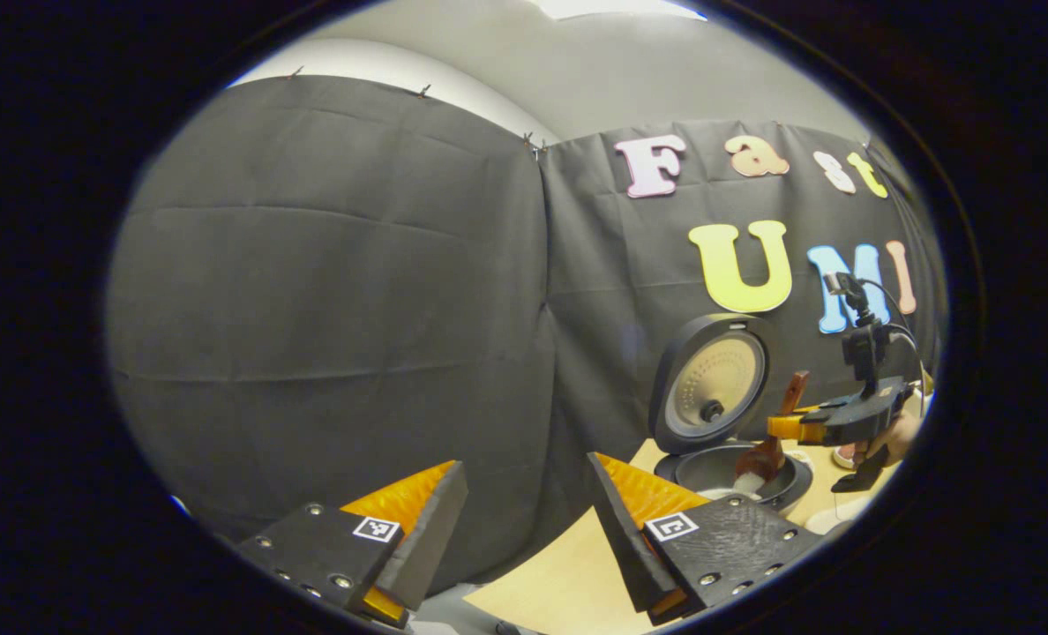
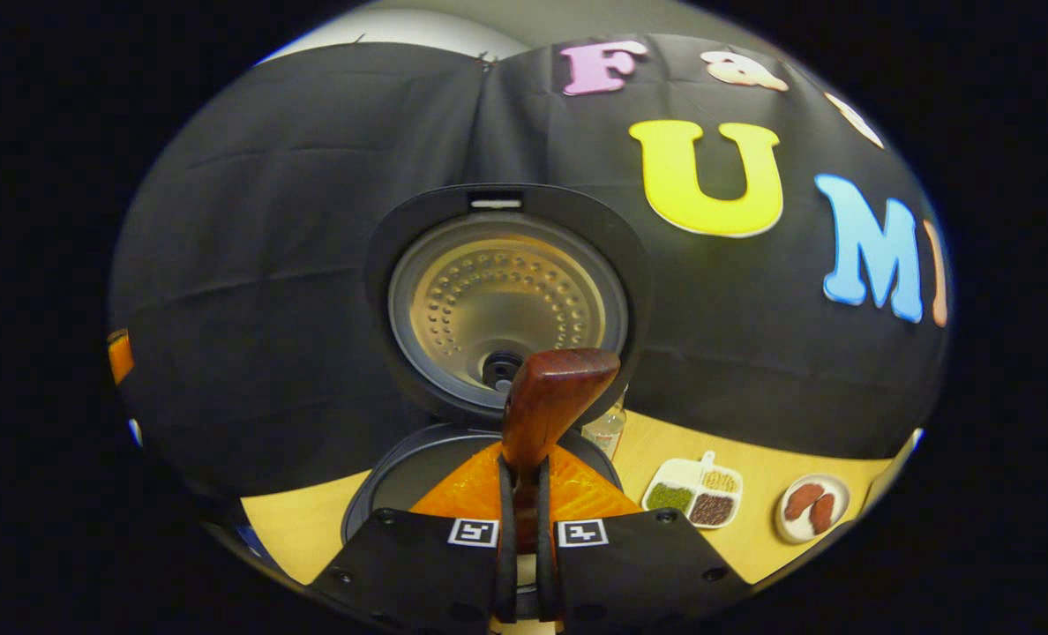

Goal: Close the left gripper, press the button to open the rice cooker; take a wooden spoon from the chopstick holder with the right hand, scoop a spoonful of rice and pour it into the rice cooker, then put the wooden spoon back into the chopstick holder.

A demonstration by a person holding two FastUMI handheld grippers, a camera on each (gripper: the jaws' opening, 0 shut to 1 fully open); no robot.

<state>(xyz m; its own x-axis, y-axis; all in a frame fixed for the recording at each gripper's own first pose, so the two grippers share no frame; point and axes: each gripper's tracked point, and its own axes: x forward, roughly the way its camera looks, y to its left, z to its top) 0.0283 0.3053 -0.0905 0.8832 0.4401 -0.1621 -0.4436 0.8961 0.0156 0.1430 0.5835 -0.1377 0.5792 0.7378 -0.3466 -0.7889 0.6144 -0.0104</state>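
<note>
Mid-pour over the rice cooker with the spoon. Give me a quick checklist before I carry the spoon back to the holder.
1. Rice cooker lid open and upright: ok.
2. Right gripper shut on the wooden spoon handle: ok.
3. Spoon bowl over the inner pot: ok, seen from the left gripper view.
4. Rice all tipped out of the spoon: cannot tell.
5. Left gripper open and clear of the cooker: ok.
6. Path to the chopstick holder: cannot tell.
</note>
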